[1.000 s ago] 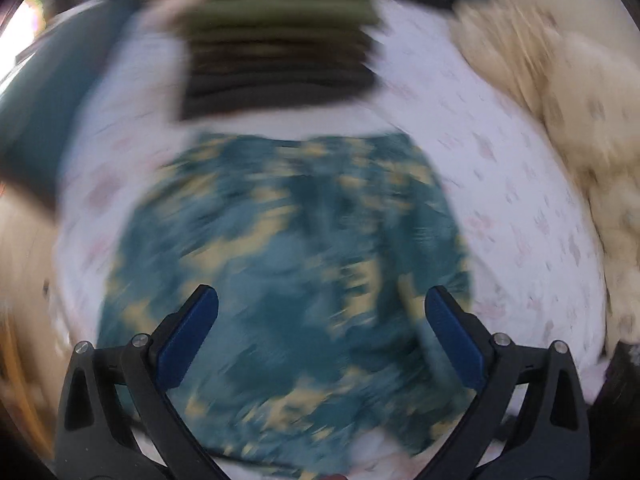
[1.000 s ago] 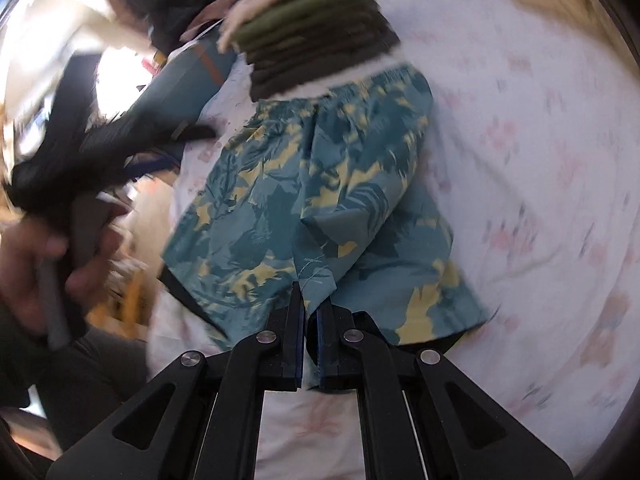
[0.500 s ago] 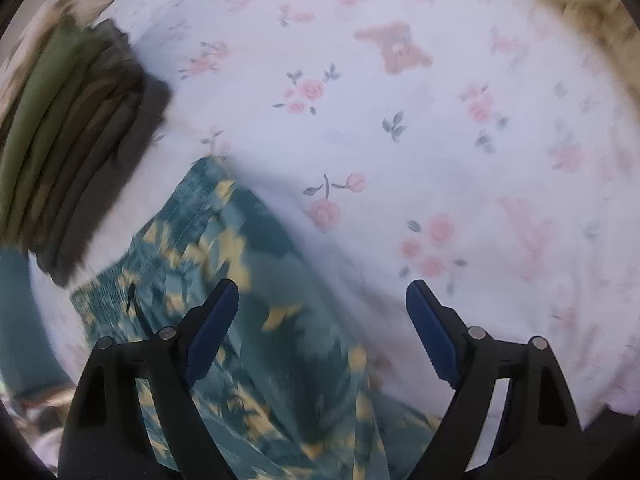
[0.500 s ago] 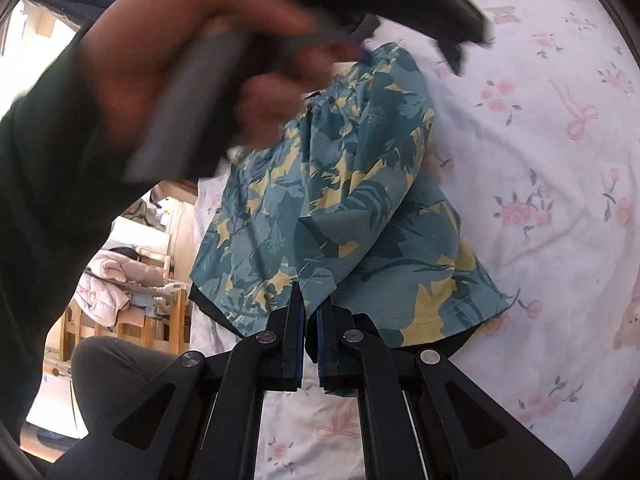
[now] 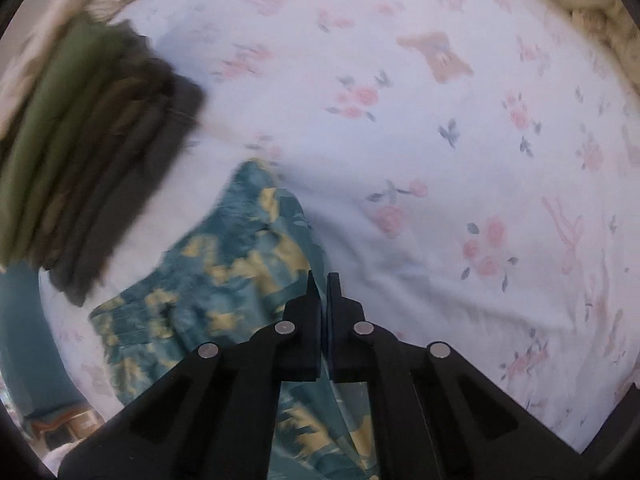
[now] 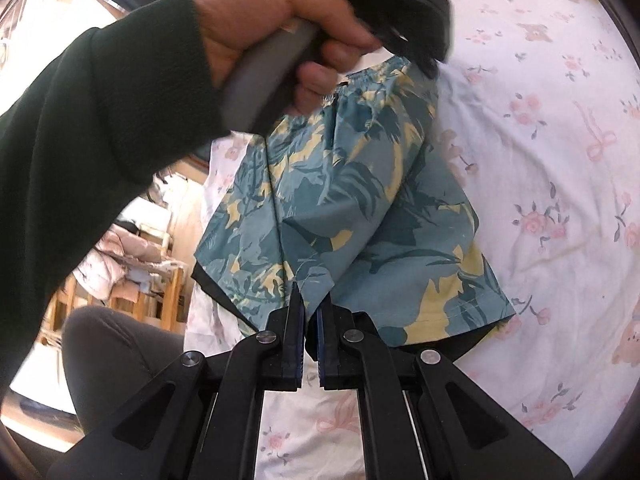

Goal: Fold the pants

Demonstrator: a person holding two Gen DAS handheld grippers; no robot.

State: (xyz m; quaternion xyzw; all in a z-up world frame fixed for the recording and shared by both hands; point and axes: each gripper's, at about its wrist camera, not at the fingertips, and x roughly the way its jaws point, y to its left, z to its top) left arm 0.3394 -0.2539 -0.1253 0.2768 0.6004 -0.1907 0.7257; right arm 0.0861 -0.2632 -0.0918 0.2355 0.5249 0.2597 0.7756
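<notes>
On the bed, over a white sheet (image 5: pixel 460 168) printed with pink flowers, the teal and yellow patterned pants (image 6: pixel 360 200) lay spread, waistband far from the right camera and leg hems close to it. Right tool (image 6: pixel 310 304) had its fingers clamped together on the fabric at the crotch, between the two legs. Left tool (image 5: pixel 323 280) was closed at the waistband edge of the pants (image 5: pixel 224 264), fingers together with the cloth apparently pinched between them. From the right view, the left hand (image 6: pixel 280 36) in a dark green sleeve gripped that tool's handle above the waistband. A blurred stack of folded dark clothes (image 5: pixel 92 152) sat just beyond the waistband.
</notes>
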